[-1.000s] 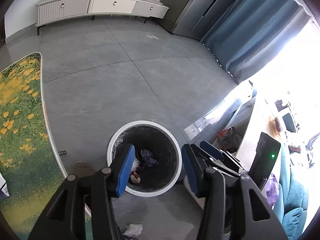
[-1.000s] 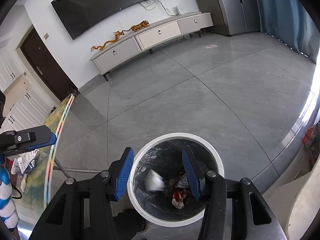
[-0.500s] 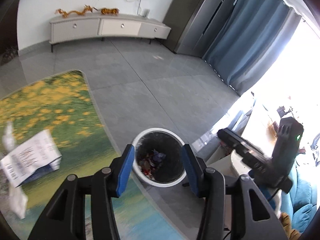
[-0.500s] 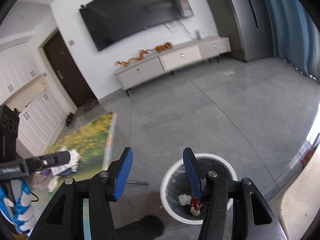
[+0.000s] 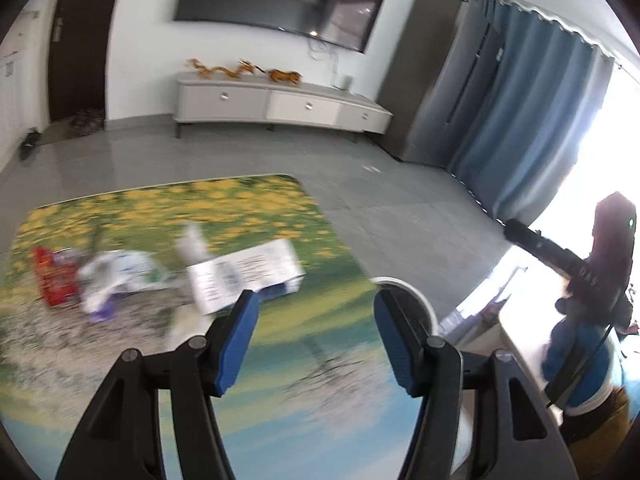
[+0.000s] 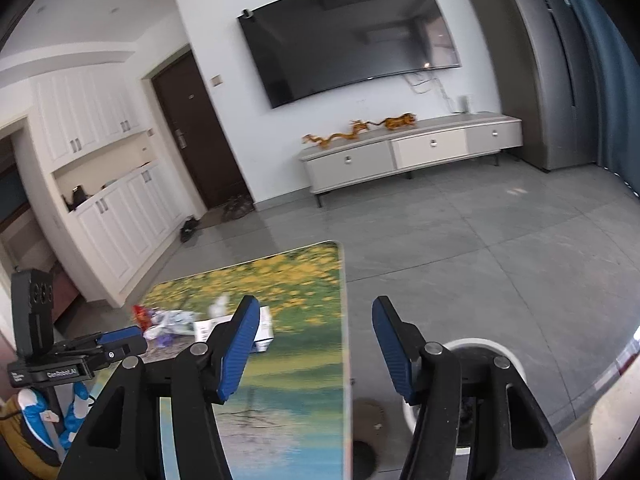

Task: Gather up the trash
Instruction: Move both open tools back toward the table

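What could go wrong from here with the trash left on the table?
1. The white box lies against loose wrappers; a grab could take both or push one away.
2. Left gripper is empty, its jaws opening, and the view is blurred, so aim may miss.
3. The bin sits past the table edge; a carried piece could drop short.

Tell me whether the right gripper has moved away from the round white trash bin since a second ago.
Yes. The right gripper has lifted up and leftward off the white trash bin, toward the floral table; its empty jaws are opening.

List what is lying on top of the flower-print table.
On the table lie a white printed box, a crumpled white and purple bag and a red packet. Blur hides finer detail, and anything beneath the box is covered.
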Demonstrator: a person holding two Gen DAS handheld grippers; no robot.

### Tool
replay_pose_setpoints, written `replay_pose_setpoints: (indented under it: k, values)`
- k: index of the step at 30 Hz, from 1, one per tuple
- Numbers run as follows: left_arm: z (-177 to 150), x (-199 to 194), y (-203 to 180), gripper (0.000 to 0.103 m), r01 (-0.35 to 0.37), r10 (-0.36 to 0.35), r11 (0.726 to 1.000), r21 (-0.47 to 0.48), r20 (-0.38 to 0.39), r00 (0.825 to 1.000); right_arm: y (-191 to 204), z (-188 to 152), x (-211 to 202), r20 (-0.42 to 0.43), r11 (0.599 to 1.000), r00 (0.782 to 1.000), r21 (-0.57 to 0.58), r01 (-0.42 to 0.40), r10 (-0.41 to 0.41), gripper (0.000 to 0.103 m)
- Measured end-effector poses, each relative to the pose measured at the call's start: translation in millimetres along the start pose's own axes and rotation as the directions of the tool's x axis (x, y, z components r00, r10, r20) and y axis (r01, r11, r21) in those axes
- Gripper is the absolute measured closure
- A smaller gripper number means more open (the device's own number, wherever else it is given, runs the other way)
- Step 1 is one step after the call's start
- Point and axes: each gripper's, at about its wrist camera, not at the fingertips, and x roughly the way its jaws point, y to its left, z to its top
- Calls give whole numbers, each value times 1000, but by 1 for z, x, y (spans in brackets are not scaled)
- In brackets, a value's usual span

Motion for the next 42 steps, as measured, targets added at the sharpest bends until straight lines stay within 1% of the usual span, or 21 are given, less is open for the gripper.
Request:
replay_pose_setpoints:
  k: [6, 9, 13, 17, 21, 27, 32, 37, 39, 42]
  values:
    - [-25, -35, 68, 45, -76, 78, 994, -80, 23, 997, 36, -3, 15, -41, 998, 999, -49, -35, 33, 47]
    - [-37, -48, 98, 45, -112, 116, 985, -133, 27, 993, 54, -7, 27, -69, 996, 996, -77, -55, 50, 47]
    - [-50, -55, 129, 45, -139, 146, 970, -200, 18, 989, 68, -13, 45, -110, 992, 991, -92, -81, 70, 47]
    - [-55, -51, 142, 45, -147, 152, 963, -226, 4, 988, 80, -22, 57, -145, 990, 986, -107, -96, 80, 46]
    - [-54, -42, 147, 45, -146, 147, 962, -232, -12, 989, 85, -27, 71, -178, 987, 980, -117, -107, 85, 45]
    - [-42, -21, 146, 45, -152, 152, 969, -197, -18, 988, 82, -30, 96, -220, 986, 971, -120, -119, 90, 44]
    - [-25, 2, 142, 45, -181, 180, 978, -108, -15, 983, 77, -33, 120, -254, 984, 963, -122, -130, 96, 44]
    - [-9, 30, 145, 45, -223, 222, 974, -27, -39, 974, 72, -36, 141, -281, 983, 955, -121, -136, 97, 43]
    - [-6, 40, 149, 45, -236, 235, 972, -7, -53, 970, 70, -36, 149, -294, 982, 950, -124, -144, 102, 42]
    - [-5, 52, 153, 45, -248, 249, 968, 21, -73, 966, 72, -38, 163, -322, 975, 941, -153, -161, 105, 36]
